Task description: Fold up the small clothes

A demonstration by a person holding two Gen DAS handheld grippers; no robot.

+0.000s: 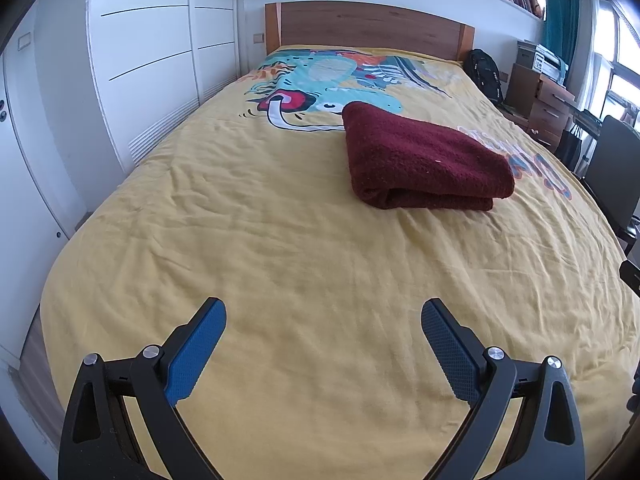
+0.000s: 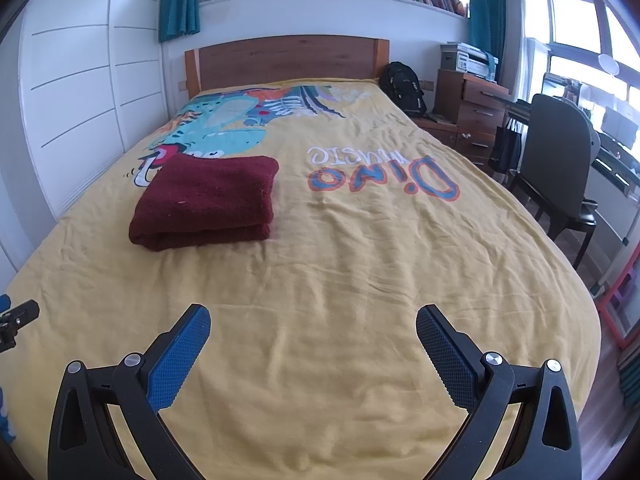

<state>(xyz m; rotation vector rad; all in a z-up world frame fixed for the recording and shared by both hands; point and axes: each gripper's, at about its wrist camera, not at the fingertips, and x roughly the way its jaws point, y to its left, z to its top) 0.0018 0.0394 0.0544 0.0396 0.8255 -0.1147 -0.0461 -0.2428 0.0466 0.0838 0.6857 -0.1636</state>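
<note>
A dark red cloth point(image 1: 420, 158) lies folded into a thick rectangle on the yellow bed cover point(image 1: 280, 248). It also shows in the right wrist view point(image 2: 208, 200), left of centre. My left gripper point(image 1: 323, 312) is open and empty, held above the near part of the bed, well short of the cloth. My right gripper point(image 2: 313, 318) is open and empty too, above the near part of the bed cover point(image 2: 360, 280), with the cloth ahead and to its left. A part of the left gripper shows at the left edge of the right wrist view point(image 2: 16, 322).
White wardrobe doors point(image 1: 140, 60) run along the bed's left side. A wooden headboard point(image 2: 286, 60) stands at the far end. A black backpack point(image 2: 402, 88), wooden drawers point(image 2: 476, 116) and a dark chair point(image 2: 560, 172) stand to the right of the bed.
</note>
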